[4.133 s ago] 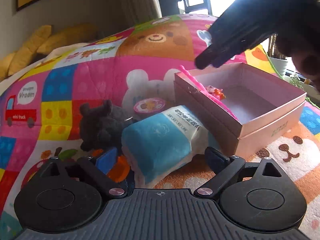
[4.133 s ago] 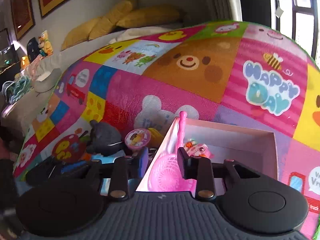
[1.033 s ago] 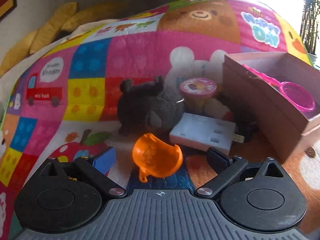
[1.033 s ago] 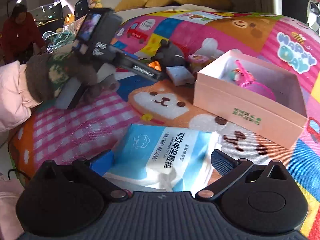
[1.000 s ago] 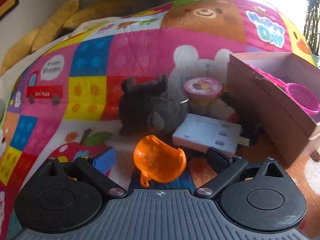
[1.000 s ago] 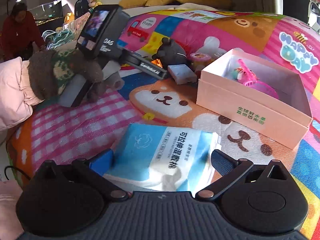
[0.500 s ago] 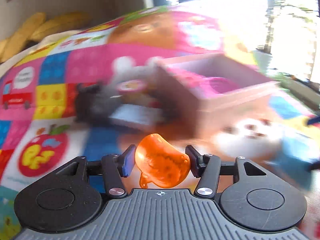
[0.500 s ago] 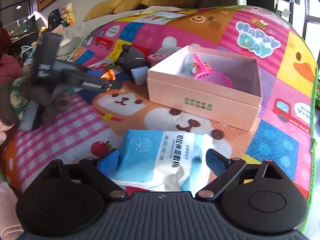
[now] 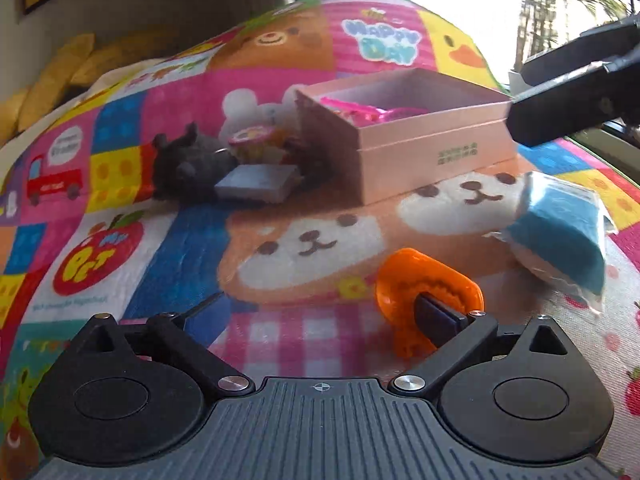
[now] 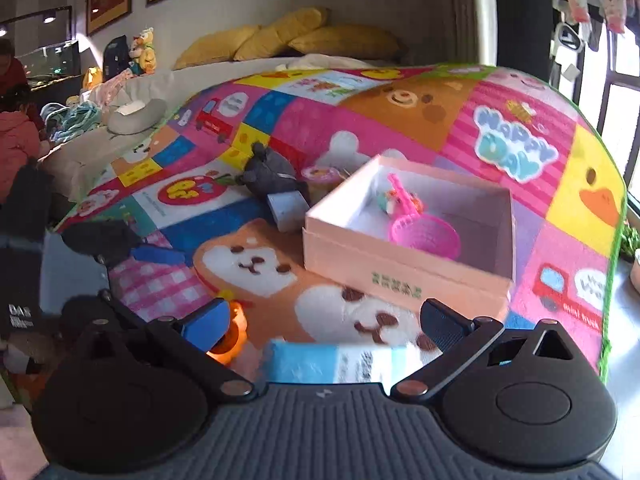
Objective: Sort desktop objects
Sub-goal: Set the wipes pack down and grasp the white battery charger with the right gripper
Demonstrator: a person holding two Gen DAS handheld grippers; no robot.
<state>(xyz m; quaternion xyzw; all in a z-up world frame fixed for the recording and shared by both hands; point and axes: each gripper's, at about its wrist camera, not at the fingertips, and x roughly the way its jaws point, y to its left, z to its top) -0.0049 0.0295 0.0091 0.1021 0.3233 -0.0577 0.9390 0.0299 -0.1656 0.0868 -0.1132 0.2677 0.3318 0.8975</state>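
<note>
My left gripper (image 9: pixel 316 316) hangs low over the play mat and its jaws are opening, with nothing pressed between them. An orange plastic toy (image 9: pixel 428 300) lies on the mat right against the right finger (image 9: pixel 436 320). A blue pack of cotton tissues (image 9: pixel 560 236) lies on the mat to the right of it. My right gripper (image 10: pixel 324 324) is open above that blue pack (image 10: pixel 332 360), which shows blurred low between its fingers, apart from both pads. The orange toy (image 10: pixel 230 340) peeks out behind its left finger.
A pink open box (image 10: pixel 400 272) holds a pink scoop (image 10: pixel 424 236) and a small toy. Left of it lie a grey plush (image 9: pixel 188 168), a white flat case (image 9: pixel 256 186) and a small pink-lidded cup (image 9: pixel 256 140). A gloved hand (image 10: pixel 24 200) holds the left gripper.
The left gripper shut on the orange toy, carried it right towards the blue pack, then opened and left it on the mat. The right gripper rose off the blue pack.
</note>
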